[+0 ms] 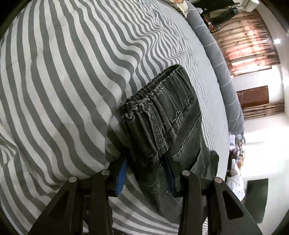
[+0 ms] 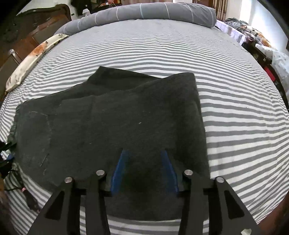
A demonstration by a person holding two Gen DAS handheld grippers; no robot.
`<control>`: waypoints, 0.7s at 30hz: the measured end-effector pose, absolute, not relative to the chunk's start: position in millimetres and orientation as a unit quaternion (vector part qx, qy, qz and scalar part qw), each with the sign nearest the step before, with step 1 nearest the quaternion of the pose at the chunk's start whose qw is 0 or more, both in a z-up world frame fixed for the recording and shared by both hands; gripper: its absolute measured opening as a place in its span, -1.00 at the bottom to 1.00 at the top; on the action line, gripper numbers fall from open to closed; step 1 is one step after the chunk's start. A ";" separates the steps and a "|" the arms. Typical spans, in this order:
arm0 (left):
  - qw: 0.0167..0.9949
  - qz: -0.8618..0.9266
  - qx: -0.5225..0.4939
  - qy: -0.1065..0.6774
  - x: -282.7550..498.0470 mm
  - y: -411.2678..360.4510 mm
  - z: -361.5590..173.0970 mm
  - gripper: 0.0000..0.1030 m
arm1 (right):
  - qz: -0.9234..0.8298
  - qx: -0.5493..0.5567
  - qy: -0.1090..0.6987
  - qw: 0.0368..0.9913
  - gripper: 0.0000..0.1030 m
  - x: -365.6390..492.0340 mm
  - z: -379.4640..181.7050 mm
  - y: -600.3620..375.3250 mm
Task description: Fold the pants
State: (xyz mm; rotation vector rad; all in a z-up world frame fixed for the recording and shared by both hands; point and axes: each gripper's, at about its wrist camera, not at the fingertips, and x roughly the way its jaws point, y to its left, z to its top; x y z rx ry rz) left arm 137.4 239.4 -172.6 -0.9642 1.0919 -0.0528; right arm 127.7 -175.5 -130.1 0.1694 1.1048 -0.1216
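Observation:
Dark grey denim pants (image 2: 112,115) lie folded flat across the striped bed, waistband end at the left. My right gripper (image 2: 144,151) hovers over their near edge, pointing steeply down. Its blue fingers (image 2: 119,171) stand apart with flat cloth beneath them and nothing pinched, so it is open. In the left wrist view the gathered elastic waistband (image 1: 159,112) is bunched upright between my left gripper's blue pads (image 1: 121,173). The left gripper (image 1: 145,160) is shut on this waistband, and the cloth hides most of the right pad.
The grey-and-white striped sheet (image 2: 234,112) covers the whole bed. A rolled grey duvet (image 2: 144,10) lies along the far edge, and a floral pillow (image 2: 30,56) lies at the left by the wooden headboard (image 2: 23,36). The bed edge and floor (image 1: 261,144) are at the right.

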 end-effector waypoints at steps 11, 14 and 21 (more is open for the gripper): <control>0.729 -0.017 -0.486 0.483 119.7 251.1 -178.3 -0.08 | -0.045 0.089 0.527 0.844 -0.04 112.9 -134.0 -166.9; 0.721 -0.018 -0.496 0.484 123.2 253.2 -180.3 -0.01 | -0.043 0.085 0.525 0.846 0.00 111.1 -132.6 -166.3; 0.721 -0.015 -0.507 0.473 142.2 256.2 -173.7 0.08 | -0.039 0.088 0.521 0.848 0.04 111.1 -128.5 -159.2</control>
